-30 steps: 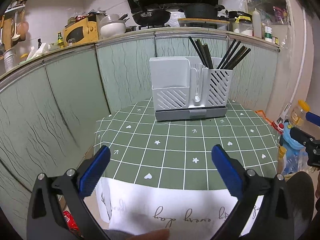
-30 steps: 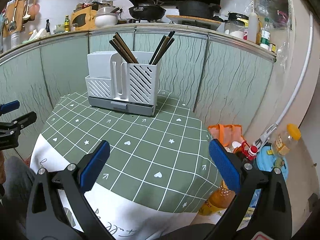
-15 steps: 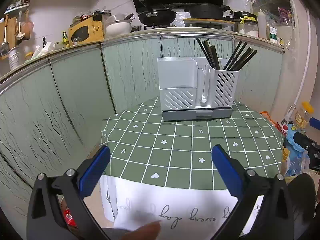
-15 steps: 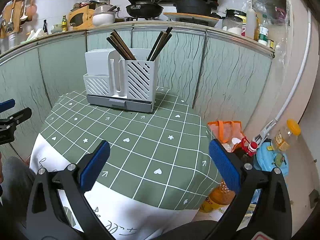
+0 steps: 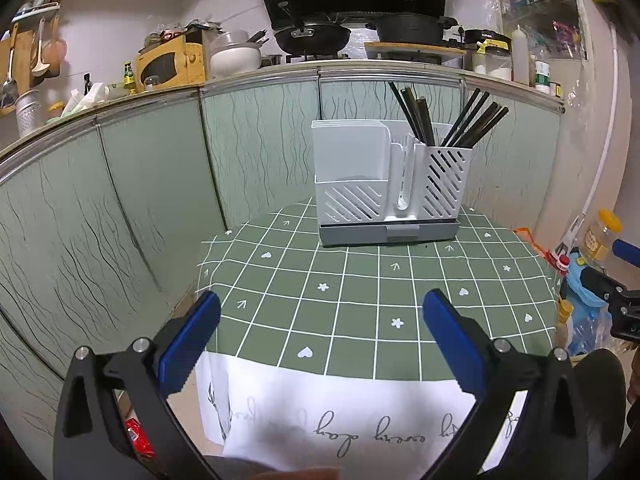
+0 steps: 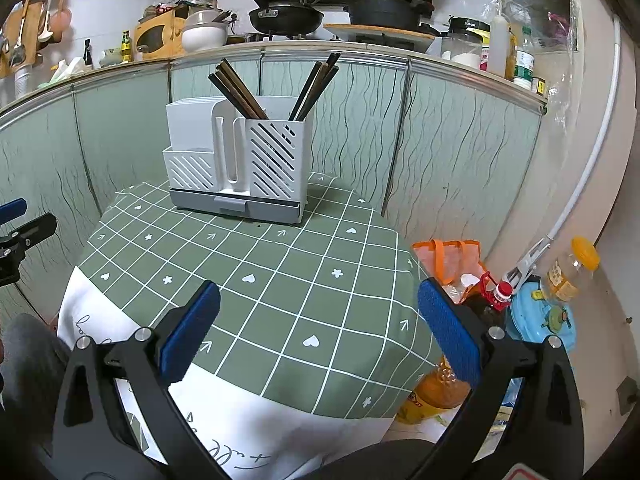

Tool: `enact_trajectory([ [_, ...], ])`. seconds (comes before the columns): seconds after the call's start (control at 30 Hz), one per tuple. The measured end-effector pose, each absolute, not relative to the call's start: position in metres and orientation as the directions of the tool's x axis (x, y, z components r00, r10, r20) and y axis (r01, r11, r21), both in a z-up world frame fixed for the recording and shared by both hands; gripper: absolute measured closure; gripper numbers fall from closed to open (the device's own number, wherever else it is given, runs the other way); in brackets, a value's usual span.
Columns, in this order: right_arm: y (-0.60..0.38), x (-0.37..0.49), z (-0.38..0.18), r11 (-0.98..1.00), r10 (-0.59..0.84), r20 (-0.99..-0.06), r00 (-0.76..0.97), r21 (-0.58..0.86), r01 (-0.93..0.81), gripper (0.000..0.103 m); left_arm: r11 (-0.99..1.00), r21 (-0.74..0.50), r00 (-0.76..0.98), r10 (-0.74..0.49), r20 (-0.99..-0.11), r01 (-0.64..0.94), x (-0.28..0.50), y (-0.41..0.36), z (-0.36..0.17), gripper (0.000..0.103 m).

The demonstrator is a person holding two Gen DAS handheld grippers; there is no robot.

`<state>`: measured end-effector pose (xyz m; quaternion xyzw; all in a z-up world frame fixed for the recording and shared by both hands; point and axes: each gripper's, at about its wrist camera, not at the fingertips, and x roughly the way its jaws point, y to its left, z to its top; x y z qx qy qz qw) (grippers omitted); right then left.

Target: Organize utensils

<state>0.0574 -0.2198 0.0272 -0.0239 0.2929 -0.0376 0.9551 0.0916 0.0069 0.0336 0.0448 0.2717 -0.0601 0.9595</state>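
We hold the left gripper (image 5: 320, 312) at the table's near edge, jaws spread wide and empty. Ahead, at the far side of the green checked tablecloth (image 5: 360, 292), stands the white utensil holder (image 5: 390, 184); dark chopsticks (image 5: 476, 120) lean upright in its right compartments. Our right gripper (image 6: 318, 306) hovers likewise, jaws apart, gripping nothing.

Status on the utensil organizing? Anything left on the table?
Looks done: the chopsticks stand in two bunches in the white holder, and no loose utensils show on the green tablecloth. In hand: nothing; left gripper and right gripper are both open and empty, short of the holder. Left: nothing visible.
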Motion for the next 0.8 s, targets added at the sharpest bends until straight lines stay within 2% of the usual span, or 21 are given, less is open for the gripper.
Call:
enact_trajectory([
  [0.8, -0.2199, 0.0578, 0.0249, 0.996, -0.082, -0.562, 0.823, -0.066, 0.054, 0.008, 0.987, 0.065, 0.831, -0.087, -0.549, 0.146, 0.0920, 0.0027, 0.0310, 0.004],
])
